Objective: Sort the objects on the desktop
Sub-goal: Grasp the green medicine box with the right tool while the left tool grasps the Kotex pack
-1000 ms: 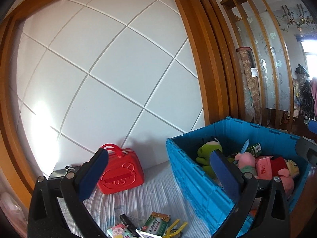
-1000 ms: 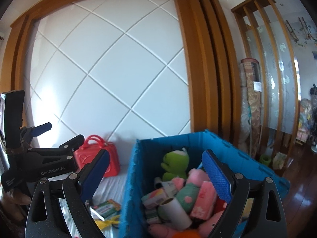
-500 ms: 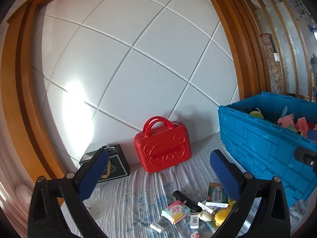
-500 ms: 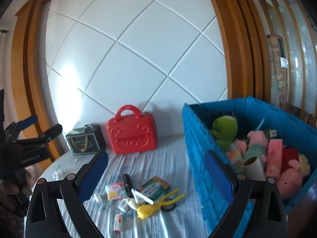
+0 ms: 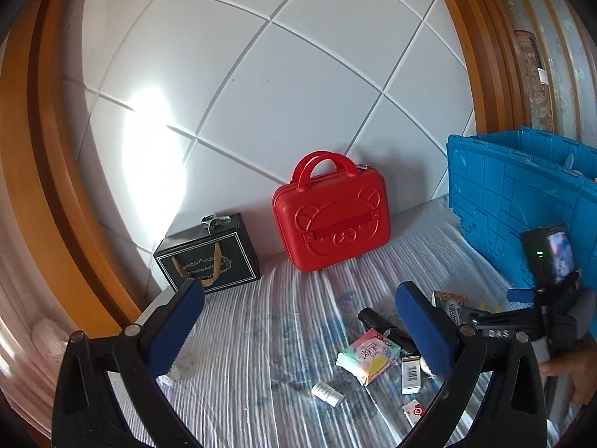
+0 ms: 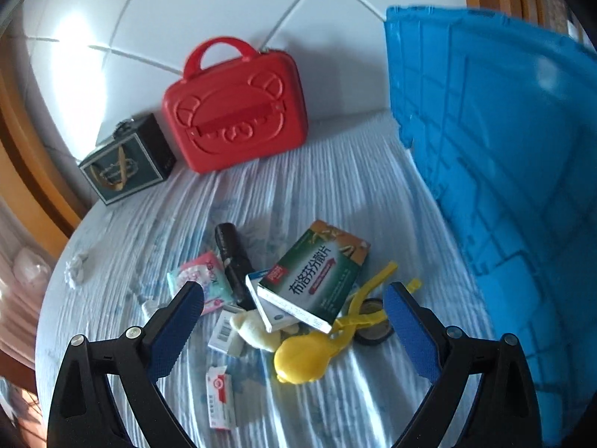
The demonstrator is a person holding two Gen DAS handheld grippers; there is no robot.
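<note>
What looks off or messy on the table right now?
Small items lie heaped mid-table: the green medicine box sits tilted atop a white box, overlapping the yellow clip toy. A crumpled white scrap lies apart at left. Nothing looks visibly damaged.

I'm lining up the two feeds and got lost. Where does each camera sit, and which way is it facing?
Left wrist: on the left claw, open, level toward the wall; red case, black box; the right claw's rig and hand at right.
Right wrist: on the right claw, open, tilted down at the medicine box and yellow clip.
Shared: case, black box, blue crate, pink packet.
</note>
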